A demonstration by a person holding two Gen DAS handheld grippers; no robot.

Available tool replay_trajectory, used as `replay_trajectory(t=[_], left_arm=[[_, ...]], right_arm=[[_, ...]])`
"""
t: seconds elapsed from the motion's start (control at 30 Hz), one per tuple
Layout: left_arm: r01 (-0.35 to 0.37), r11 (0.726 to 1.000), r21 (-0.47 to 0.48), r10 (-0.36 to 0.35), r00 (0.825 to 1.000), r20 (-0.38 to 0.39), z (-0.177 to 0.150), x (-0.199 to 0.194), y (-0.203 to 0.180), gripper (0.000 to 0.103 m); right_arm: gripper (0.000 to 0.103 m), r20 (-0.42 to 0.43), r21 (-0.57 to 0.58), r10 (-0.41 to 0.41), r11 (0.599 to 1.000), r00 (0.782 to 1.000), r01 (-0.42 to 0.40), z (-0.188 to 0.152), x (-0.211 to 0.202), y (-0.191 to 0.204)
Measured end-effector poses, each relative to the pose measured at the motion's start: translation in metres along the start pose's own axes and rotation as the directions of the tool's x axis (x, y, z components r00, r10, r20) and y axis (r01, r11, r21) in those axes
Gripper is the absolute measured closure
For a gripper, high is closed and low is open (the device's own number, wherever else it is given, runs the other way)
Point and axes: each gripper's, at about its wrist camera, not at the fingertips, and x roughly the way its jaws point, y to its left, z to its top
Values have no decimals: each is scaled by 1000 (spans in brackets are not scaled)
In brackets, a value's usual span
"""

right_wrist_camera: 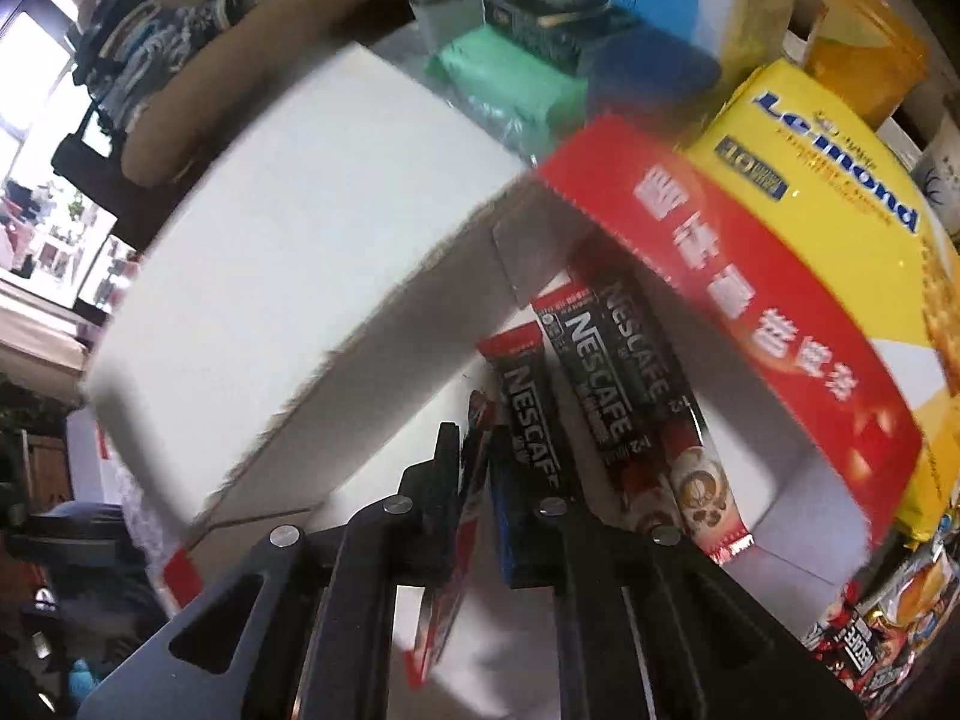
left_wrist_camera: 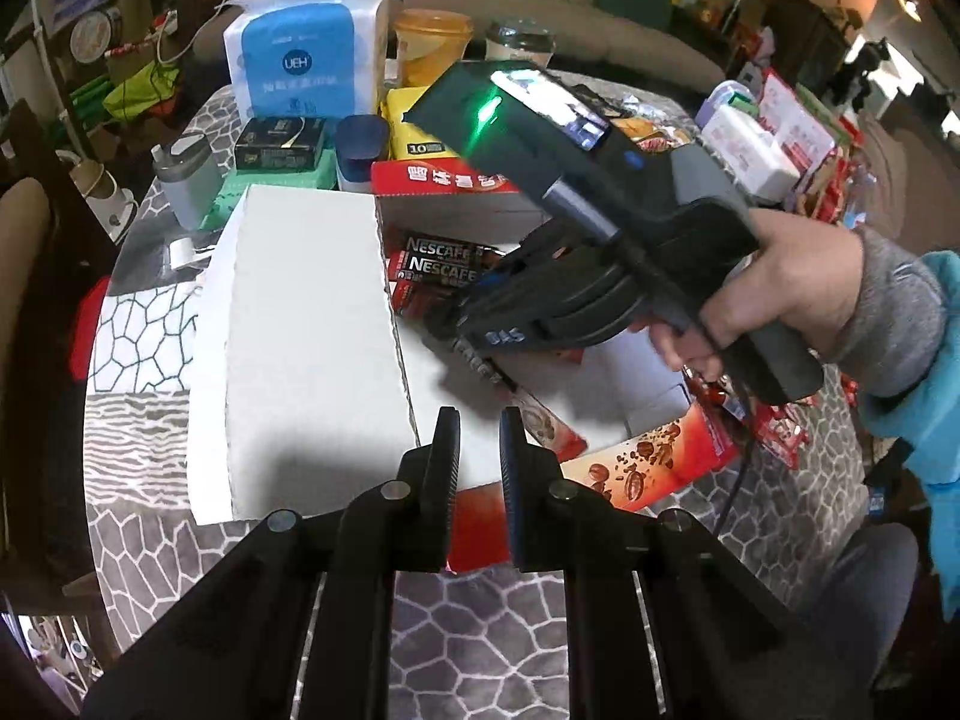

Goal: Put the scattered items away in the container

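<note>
The right gripper [right_wrist_camera: 477, 462] reached down into the box [right_wrist_camera: 738, 312], pinching a sachet [right_wrist_camera: 474, 420] beside the Nescafé sticks [right_wrist_camera: 606, 384] lying inside. The left gripper [left_wrist_camera: 480, 450] hovered closed and empty over the box's near edge on the table [left_wrist_camera: 480, 618].

The box [left_wrist_camera: 312, 324] is of matt white cardboard with a rough torn edge. The Nescafe sachets [right_wrist_camera: 606, 396] are of glossy foil. The worktop [left_wrist_camera: 480, 624] has a smooth printed cloth. The yellow packet [right_wrist_camera: 840, 192] is of shiny plastic.

Motion-blurred red box flap [right_wrist_camera: 720, 276]
</note>
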Motion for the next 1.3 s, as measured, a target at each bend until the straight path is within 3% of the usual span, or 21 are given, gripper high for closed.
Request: replay_trajectory(t=[0.1,0.27,0.33,0.4,0.47,0.67,1.13,1.3], left_arm=[[3,1000,3,-3,1000,-3,0,1,0,91],[3,1000,0,-3,1000,2,1,0,2,91],[1,1000,1,-1,1000,4,1,0,2,91],[-3,1000,1,3,1000,5,1,-1,2,91],[-8,1000,2,8,1000,9,1,-3,1,91],[-4,1000,-1,5,1000,9,-3,-10,3,84],[21,1000,-13,-21,1000,12,-2,-10,4,84],[26,1000,-12,-26,1000,5,-2,-6,4,84]], right_arm=[[75,23,16,-43,999,999,43,-3,-3,-4],[75,33,38,-90,995,995,88,-18,-36,-13],[75,-6,35,-80,996,997,80,-29,-42,-14],[76,-67,7,-50,999,997,51,-38,-38,-10],[75,-116,-35,-95,995,989,92,-48,-28,-2],[76,-173,-69,-96,994,980,85,-62,-6,14],[79,-269,-8,-22,1000,963,21,-74,4,-15],[87,-275,-208,-191,969,942,136,-78,2,-6]])
